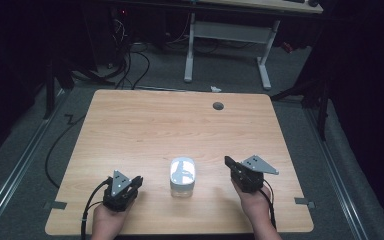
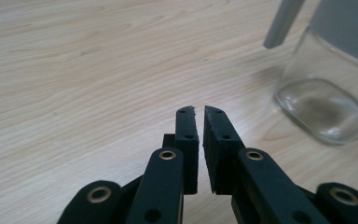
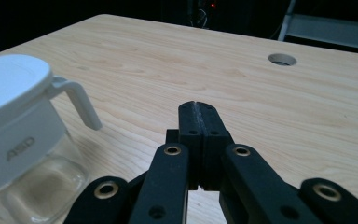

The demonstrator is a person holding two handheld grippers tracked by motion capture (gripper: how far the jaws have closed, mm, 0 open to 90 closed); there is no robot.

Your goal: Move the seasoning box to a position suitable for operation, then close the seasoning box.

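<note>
Between both tools, glass jar (image 1: pixel 182 176), base cut off, left tool (image 2: pixel 199 111) slightly parted, empty, right tool (image 3: pixel 199 106) closed, empty.

The left gripper (image 1: pixel 136 181) sits low in the person's left hand (image 1: pixel 107 218), its jaws parted by a narrow slit with nothing between them. The right gripper (image 1: pixel 228 161), held in the right hand (image 1: pixel 254 200), has its jaws pressed flat together, also empty. Both forearms come in from below.

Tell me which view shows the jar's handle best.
The right gripper view: the handle juts clearly from the white lid of the jar. The left gripper view crops it to a grey tip; from the high view I can't make it out.
</note>
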